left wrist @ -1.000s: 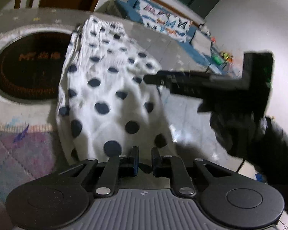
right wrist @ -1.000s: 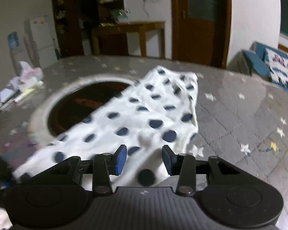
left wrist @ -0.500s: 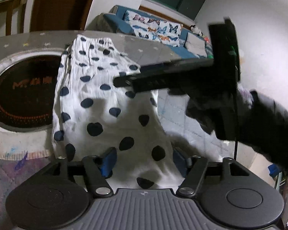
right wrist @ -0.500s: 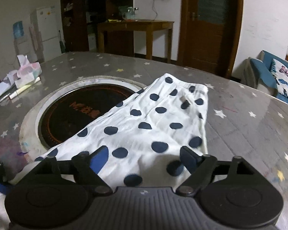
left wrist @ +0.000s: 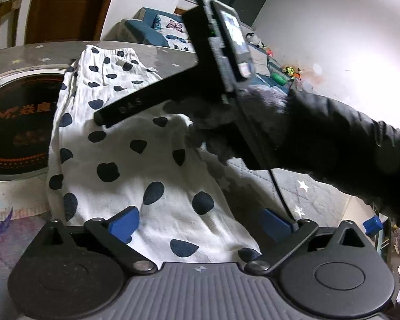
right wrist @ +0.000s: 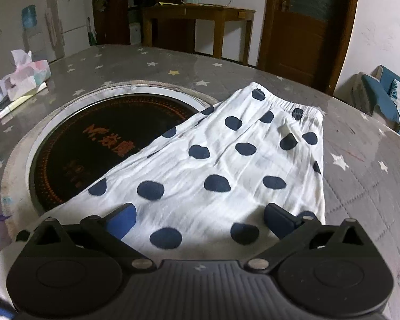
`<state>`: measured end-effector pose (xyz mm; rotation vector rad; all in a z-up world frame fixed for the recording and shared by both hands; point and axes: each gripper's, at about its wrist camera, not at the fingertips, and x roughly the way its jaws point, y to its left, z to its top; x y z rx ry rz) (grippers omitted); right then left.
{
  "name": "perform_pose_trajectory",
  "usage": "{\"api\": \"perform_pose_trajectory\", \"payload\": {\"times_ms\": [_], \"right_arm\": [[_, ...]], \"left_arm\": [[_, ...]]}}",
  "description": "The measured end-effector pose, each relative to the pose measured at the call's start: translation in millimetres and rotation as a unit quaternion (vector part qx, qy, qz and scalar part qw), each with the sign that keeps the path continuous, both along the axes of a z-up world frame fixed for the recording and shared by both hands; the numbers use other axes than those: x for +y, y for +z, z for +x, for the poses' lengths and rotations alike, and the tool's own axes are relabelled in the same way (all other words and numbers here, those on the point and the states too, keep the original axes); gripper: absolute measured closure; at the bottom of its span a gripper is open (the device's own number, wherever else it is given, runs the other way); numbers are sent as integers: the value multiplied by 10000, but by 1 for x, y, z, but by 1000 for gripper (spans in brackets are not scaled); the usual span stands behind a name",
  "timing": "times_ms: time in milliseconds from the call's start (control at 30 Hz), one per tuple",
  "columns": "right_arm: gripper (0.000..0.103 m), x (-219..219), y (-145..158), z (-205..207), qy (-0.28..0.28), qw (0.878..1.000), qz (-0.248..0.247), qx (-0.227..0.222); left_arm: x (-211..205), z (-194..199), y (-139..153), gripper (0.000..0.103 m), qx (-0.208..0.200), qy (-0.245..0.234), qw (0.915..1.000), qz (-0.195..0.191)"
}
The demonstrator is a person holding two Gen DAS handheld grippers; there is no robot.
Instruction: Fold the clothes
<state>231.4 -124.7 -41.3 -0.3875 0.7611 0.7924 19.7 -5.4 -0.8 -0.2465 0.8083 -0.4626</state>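
A dim living room holds a grey table (right wrist: 360, 186) printed with small stars, with a round black induction cooktop (right wrist: 93, 154) set into its middle. A wooden side table and a dark door stand at the back, and a blue sofa with butterfly cushions (left wrist: 157, 26) sits off to one side. A crumpled tissue pack (right wrist: 26, 77) lies near the table's far edge.

A white garment with navy polka dots (right wrist: 226, 165) lies spread flat on the table, its elastic waistband at the far end and one side overlapping the cooktop's rim.

The left gripper (left wrist: 200, 224) hangs low over the near end of the cloth, its blue-padded jaws opening wide; cloth lies beneath them but nothing is pinched. The right gripper (right wrist: 200, 218) is likewise opening, jaws well apart over the near hem, with fabric below and no grip on it. In the left wrist view, a hand in a dark sleeve (left wrist: 333, 138) carries the right tool across the garment.

The fold appears to be just laid down. The risk from here is that the thin cloth snags on a pad as the tools lift, dragging the edge and undoing the fold, or that the side over the cooktop slides and skews the shape.
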Motion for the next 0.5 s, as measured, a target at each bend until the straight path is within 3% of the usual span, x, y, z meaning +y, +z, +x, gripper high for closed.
{"api": "perform_pose_trajectory", "payload": {"times_ms": [500], "right_arm": [[0,34,6,36,158,9990,-353,235]], "left_arm": [[3,-5,-2,0,-77,-104,9998,-134]]}}
